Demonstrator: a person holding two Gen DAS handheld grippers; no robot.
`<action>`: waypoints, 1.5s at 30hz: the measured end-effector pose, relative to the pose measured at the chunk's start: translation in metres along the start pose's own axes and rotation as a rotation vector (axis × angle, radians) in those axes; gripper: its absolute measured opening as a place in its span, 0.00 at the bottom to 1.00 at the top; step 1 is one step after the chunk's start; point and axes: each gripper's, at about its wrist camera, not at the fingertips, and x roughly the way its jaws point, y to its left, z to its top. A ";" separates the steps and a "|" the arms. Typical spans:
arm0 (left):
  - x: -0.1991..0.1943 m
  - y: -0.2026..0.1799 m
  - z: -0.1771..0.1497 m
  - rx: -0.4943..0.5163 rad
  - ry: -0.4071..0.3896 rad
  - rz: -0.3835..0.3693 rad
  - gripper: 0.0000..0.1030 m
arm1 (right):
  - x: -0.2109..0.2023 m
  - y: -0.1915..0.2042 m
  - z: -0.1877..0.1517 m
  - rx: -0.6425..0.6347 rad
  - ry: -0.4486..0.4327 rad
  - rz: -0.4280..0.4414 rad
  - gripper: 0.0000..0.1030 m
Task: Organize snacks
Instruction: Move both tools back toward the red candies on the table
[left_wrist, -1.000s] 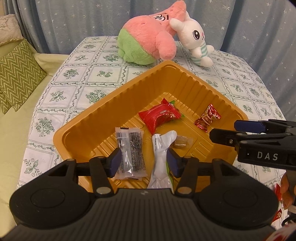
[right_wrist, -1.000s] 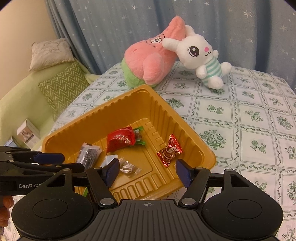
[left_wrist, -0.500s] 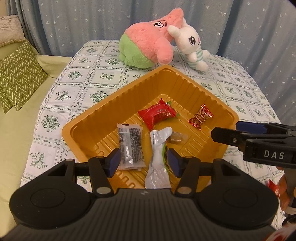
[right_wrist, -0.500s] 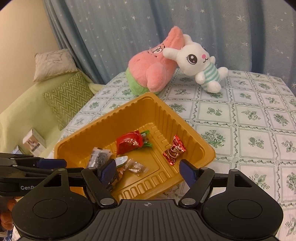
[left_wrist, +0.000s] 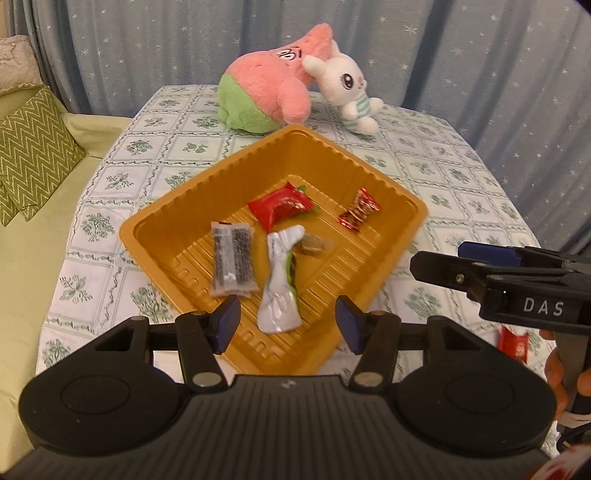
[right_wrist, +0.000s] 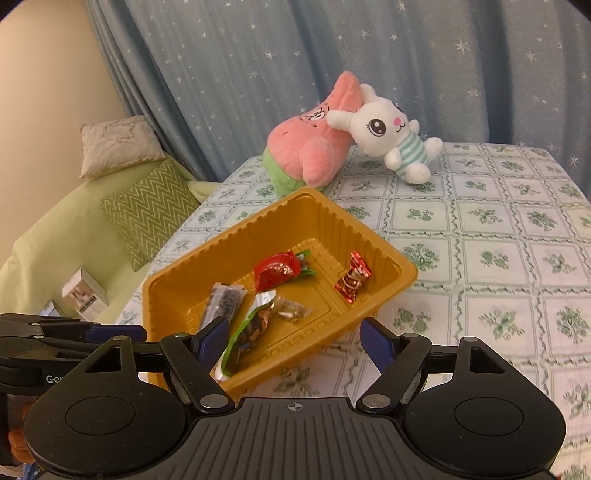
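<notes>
Tray (left_wrist: 207, 199): orange plastic, set cornerwise on the flowered tablecloth (left_wrist: 461, 192), in front of two plush toys.

Contents, all lying loose on the tray floor:
- red pouch (left_wrist: 279, 208), toward the far side
- small red-and-silver candy (left_wrist: 358, 215), alone near the right wall
- clear packet with dark filling (left_wrist: 233, 263), left of centre
- long silver-and-green wrapper (left_wrist: 280, 284), centre, reaching toward the near rim
- small clear-wrapped sweet (left_wrist: 312, 245), touching the top of the silver wrapper

Outside the tray: one red packet (left_wrist: 512, 344) on the cloth, low at the right, partly hidden behind the right tool.

Left gripper (left_wrist: 287, 319): jaws wide, nothing between them. It has pulled back and up; the tray now sits farther off than a second ago.

Right gripper (right_wrist: 297, 338): jaws have just been opening, now wide and empty. It too has backed away from the near rim.

Assessment: both tools appear to be retreating after a drop, so five snacks are stowed. The red packet on the cloth looks like the likely next pickup, nearest the right gripper.
</notes>
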 end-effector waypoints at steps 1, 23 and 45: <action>-0.003 -0.002 -0.003 0.004 0.000 -0.004 0.53 | -0.004 0.000 -0.003 0.004 0.000 -0.001 0.75; -0.022 -0.060 -0.065 0.117 0.075 -0.092 0.55 | -0.092 -0.027 -0.091 0.053 0.042 -0.102 0.75; -0.001 -0.119 -0.095 0.192 0.119 -0.108 0.55 | -0.128 -0.090 -0.144 0.022 0.105 -0.209 0.75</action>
